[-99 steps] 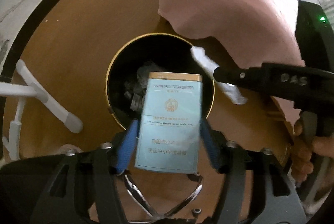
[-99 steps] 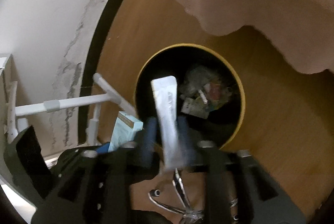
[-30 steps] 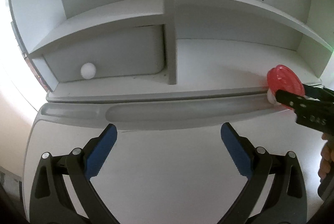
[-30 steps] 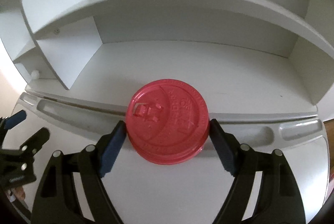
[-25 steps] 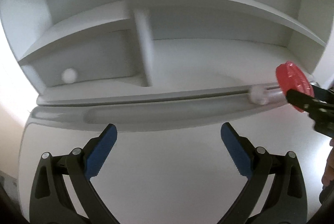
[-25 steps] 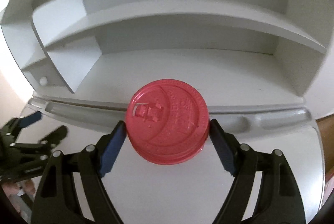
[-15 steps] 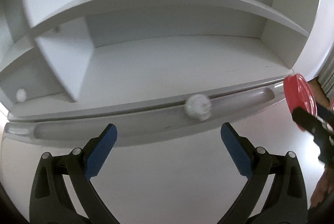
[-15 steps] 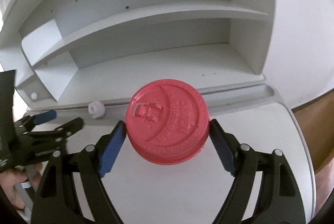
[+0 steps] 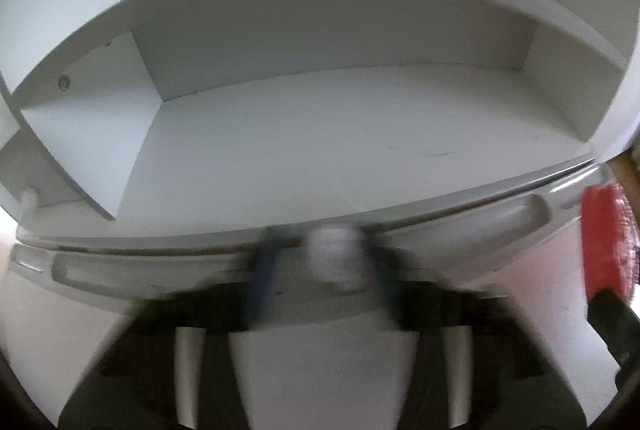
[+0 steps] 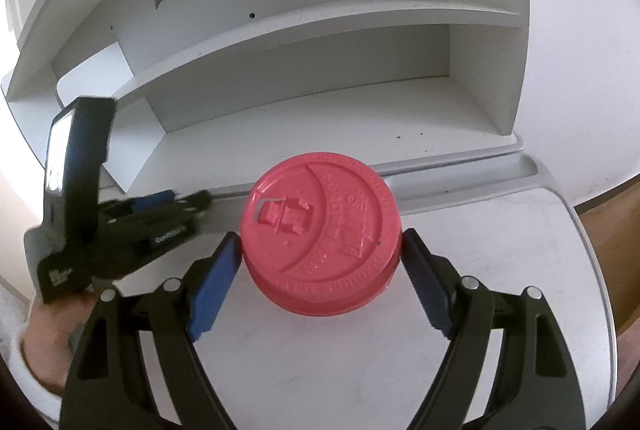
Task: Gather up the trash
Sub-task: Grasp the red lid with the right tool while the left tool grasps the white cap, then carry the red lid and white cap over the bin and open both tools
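My right gripper (image 10: pixel 322 260) is shut on a red plastic cup lid (image 10: pixel 322 238) and holds it above the white desk (image 10: pixel 480 270). The lid also shows at the right edge of the left wrist view (image 9: pixel 604 246). My left gripper (image 9: pixel 326 266), blurred by motion, has its blue-padded jaws drawn in close on either side of a small white bottle cap (image 9: pixel 332 256) in the desk's pen groove. Blur hides whether the pads touch the cap. The left gripper also shows in the right wrist view (image 10: pixel 172 207), at the groove left of the lid.
A white shelf unit (image 10: pixel 320 29) with several open compartments stands along the back of the desk. A long pen groove (image 9: pixel 140 270) runs along the desk's back edge. A wooden floor (image 10: pixel 616 230) shows past the desk's right edge.
My left gripper has moved up to the white cap in the groove and its jaws have closed in around it. My right gripper has carried the red lid to the right.
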Motion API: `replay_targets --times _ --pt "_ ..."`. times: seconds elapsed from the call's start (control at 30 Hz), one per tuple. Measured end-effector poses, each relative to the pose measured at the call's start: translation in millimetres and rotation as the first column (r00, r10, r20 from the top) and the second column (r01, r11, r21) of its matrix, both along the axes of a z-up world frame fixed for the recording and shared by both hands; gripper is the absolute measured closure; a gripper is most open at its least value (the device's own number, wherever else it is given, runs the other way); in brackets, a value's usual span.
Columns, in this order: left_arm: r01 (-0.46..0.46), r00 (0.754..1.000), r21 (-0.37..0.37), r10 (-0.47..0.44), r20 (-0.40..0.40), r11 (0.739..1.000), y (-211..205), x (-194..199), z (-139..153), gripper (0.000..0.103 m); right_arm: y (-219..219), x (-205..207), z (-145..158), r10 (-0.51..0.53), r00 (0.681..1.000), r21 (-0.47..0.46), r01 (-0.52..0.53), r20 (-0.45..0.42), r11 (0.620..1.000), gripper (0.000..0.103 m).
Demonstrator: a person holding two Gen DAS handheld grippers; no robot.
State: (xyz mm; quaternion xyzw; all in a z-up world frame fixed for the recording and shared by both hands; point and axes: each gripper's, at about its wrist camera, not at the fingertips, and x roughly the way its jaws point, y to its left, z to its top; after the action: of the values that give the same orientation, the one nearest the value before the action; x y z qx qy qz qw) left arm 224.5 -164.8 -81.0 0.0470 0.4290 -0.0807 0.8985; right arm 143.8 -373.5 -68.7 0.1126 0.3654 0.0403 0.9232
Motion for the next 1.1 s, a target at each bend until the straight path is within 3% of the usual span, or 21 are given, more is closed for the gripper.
replay_targets --times 0.2,0.77,0.8,1.1 --pt "-0.017 1.0 -0.091 0.018 0.005 0.996 11.4 -8.4 11.5 0.074 1.6 0.7 -1.6 -0.005 1.0 0.007 0.005 -0.003 1.0 0.024" --pt "0.017 1.0 -0.139 -0.014 0.028 0.99 30.4 -19.3 28.4 0.074 5.1 8.4 -8.0 -0.004 1.0 0.029 0.004 -0.026 1.0 0.024" --pt "0.018 1.0 -0.139 -0.014 0.027 0.99 22.1 -32.7 35.5 0.074 5.6 8.7 -8.0 -0.006 1.0 0.03 0.006 -0.027 1.0 0.024" --pt "0.012 1.0 -0.143 -0.012 0.006 0.99 22.6 -30.3 25.2 0.074 9.1 8.3 -8.3 0.005 1.0 0.036 -0.004 -0.027 0.999 0.024"
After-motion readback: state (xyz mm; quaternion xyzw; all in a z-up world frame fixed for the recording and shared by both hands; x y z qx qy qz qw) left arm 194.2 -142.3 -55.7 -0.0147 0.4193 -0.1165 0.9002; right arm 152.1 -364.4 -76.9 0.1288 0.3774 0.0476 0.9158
